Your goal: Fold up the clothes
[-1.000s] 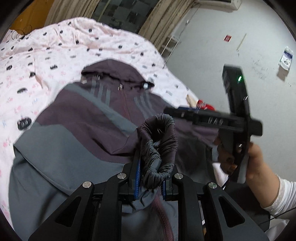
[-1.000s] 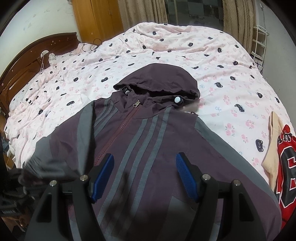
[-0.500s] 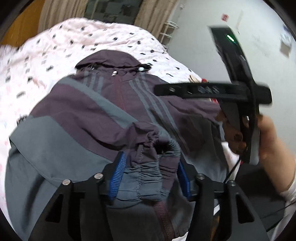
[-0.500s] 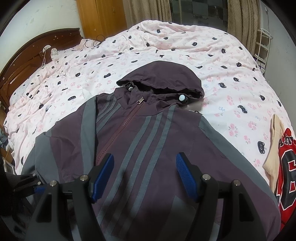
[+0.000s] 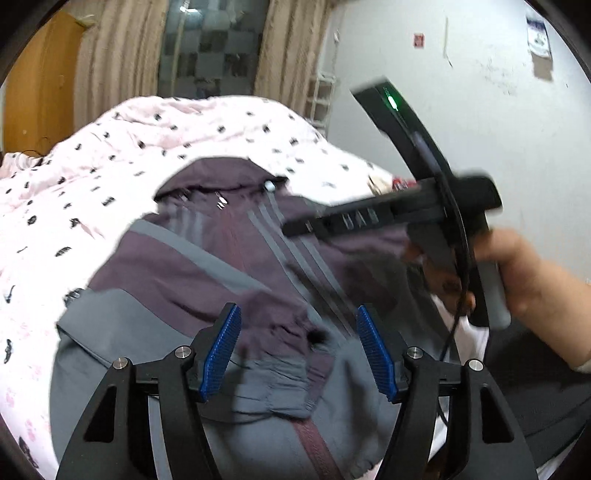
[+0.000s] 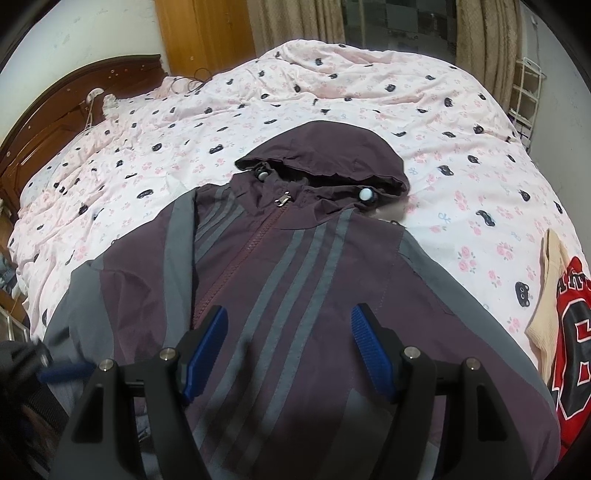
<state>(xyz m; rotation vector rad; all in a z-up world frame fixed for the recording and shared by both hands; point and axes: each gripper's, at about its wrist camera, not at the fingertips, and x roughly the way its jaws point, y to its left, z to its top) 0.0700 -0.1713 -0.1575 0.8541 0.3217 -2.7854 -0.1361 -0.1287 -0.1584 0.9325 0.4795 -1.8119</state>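
the maroon-and-grey hooded zip jacket [image 6: 295,280] is lying face up on the pink printed bedspread [image 6: 461,110], its elastic-cuffed sleeve [image 5: 273,373] crossing the chest beneath the spread left gripper [image 5: 299,350], while the right gripper [image 6: 288,347], equally wide and empty, is hovering, likely needing the opposite sleeve.

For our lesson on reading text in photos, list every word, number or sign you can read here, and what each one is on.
"6": large numeral on the red jersey, cut off by the picture's edge, so it may be part of a longer number.
Curved lettering above it on the jersey: too distorted to read.
Raised letters on the side of the right tongs, seen in the left wrist view: motion-blurred, unreadable.
Red sticker and white sheet on the wall: too small.
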